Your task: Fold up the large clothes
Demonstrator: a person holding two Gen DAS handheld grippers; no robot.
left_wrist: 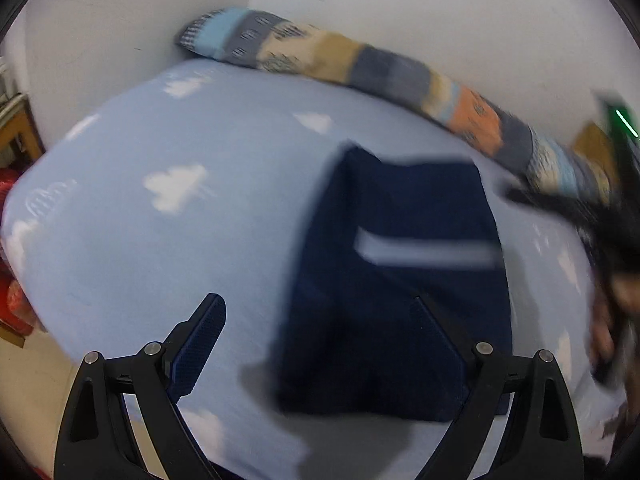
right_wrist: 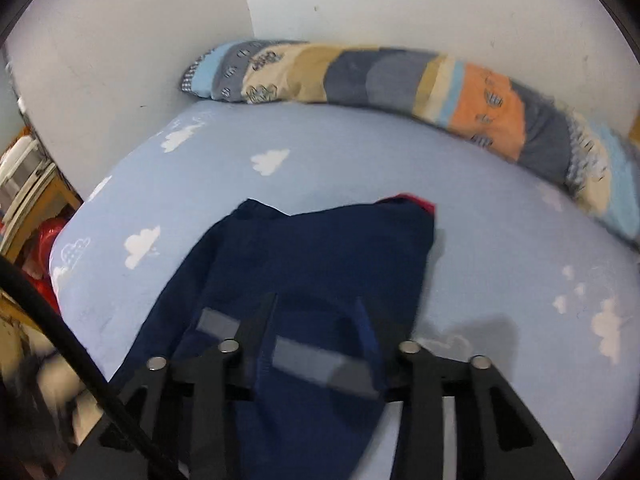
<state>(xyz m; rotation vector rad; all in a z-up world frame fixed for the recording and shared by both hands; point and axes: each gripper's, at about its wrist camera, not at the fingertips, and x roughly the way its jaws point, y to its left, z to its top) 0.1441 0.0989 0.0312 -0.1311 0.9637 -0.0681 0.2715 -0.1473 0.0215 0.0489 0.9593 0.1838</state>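
A dark navy garment (left_wrist: 396, 300) with a pale grey stripe lies folded on the light blue cloud-print bed sheet (left_wrist: 160, 240). My left gripper (left_wrist: 320, 308) is open and empty above the garment's near left edge. In the right wrist view the same garment (right_wrist: 320, 248) shows a red edge at its far corner. My right gripper (right_wrist: 320, 308) hovers over its near part, jaws partly apart, nothing held between them. The right gripper shows blurred at the right edge of the left wrist view (left_wrist: 592, 216).
A long patchwork bolster pillow (right_wrist: 400, 76) lies along the white wall at the bed's far edge. Wooden furniture (right_wrist: 24, 184) and red items (right_wrist: 48, 236) stand off the bed's left side. A black cable (right_wrist: 60, 340) crosses the lower left.
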